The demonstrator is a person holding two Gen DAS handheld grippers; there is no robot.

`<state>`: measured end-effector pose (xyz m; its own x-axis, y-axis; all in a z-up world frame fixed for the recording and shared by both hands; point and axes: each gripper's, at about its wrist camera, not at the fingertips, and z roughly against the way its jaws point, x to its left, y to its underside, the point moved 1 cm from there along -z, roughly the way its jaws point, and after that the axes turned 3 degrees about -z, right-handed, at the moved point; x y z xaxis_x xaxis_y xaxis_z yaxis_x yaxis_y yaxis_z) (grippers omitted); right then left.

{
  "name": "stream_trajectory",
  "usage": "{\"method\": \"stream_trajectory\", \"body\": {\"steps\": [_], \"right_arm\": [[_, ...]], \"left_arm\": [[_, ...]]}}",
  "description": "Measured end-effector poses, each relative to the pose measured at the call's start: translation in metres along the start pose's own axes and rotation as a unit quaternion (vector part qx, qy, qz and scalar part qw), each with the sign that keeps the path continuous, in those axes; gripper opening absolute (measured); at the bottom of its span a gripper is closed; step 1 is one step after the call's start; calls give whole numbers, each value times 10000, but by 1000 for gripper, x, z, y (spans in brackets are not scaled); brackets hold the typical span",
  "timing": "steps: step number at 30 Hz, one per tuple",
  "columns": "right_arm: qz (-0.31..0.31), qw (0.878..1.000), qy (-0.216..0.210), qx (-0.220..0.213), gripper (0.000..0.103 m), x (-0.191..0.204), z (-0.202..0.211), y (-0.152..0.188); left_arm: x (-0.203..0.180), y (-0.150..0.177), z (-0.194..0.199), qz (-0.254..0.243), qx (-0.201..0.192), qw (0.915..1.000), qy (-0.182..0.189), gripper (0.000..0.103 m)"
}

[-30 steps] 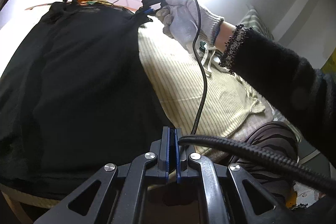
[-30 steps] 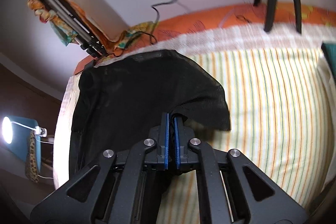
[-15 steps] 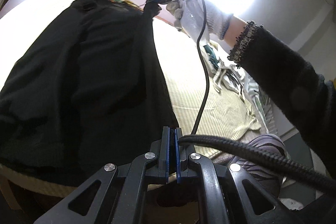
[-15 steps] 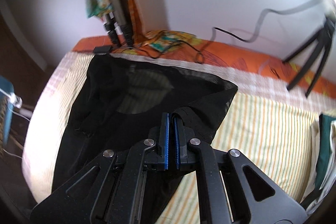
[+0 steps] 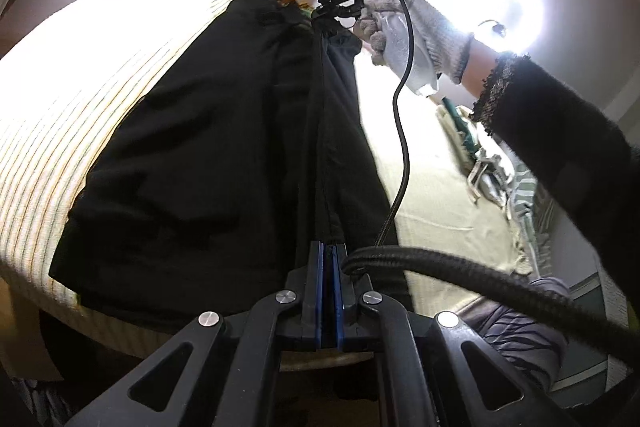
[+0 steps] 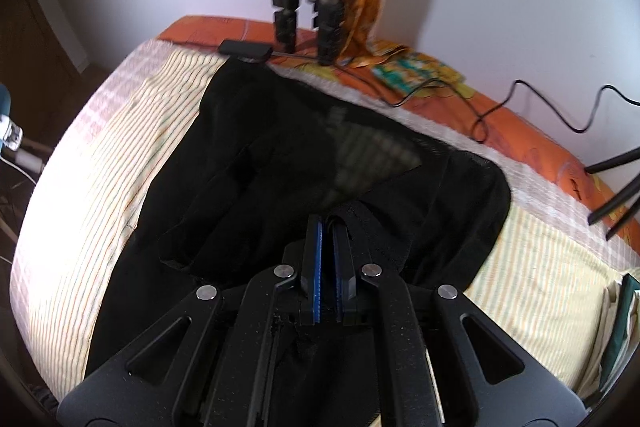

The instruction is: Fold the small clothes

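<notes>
A black garment [image 5: 208, 147] lies spread on the striped bed cover [image 5: 60, 115]. My left gripper [image 5: 328, 251] is shut on its near right edge. My right gripper [image 6: 328, 227] is shut on the garment's far right edge [image 6: 356, 211] and lifts it up and over the rest of the cloth [image 6: 260, 187]. In the left wrist view the right gripper [image 5: 340, 7] shows at the far end, held by a gloved hand [image 5: 412, 39], with a taut fold of cloth [image 5: 332, 131] running between the two grippers.
A tripod [image 6: 308, 7] wrapped in colourful cloth stands at the bed's far edge on an orange sheet [image 6: 520, 131]. Cables [image 6: 540, 107] trail there. More clothes [image 5: 492, 171] lie piled at the right. A second stand's legs [image 6: 616, 187] are at the far right.
Both grippers have carried the garment's right edge up and leftward over the cloth. The right gripper has swung further left, towards the tripod. Both stay shut.
</notes>
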<state>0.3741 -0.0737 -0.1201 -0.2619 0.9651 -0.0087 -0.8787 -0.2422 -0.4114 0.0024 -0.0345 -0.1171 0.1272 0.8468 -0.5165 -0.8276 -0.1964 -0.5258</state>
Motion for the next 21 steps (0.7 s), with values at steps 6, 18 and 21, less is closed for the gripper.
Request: {"method": "stream_trajectory", "body": {"steps": [6, 18, 21], "right_arm": [[185, 9990, -386, 116, 10, 8, -8, 6], [-2057, 9572, -1811, -935, 46, -149, 73, 18], [-2207, 9588, -1641, -706, 46, -158, 56, 17]], "left_arm": [[-4, 3, -6, -127, 147, 9998, -62, 1], [-20, -11, 22, -735, -20, 9971, -217, 33], [-18, -17, 25, -738, -43, 9970, -239, 32]]}}
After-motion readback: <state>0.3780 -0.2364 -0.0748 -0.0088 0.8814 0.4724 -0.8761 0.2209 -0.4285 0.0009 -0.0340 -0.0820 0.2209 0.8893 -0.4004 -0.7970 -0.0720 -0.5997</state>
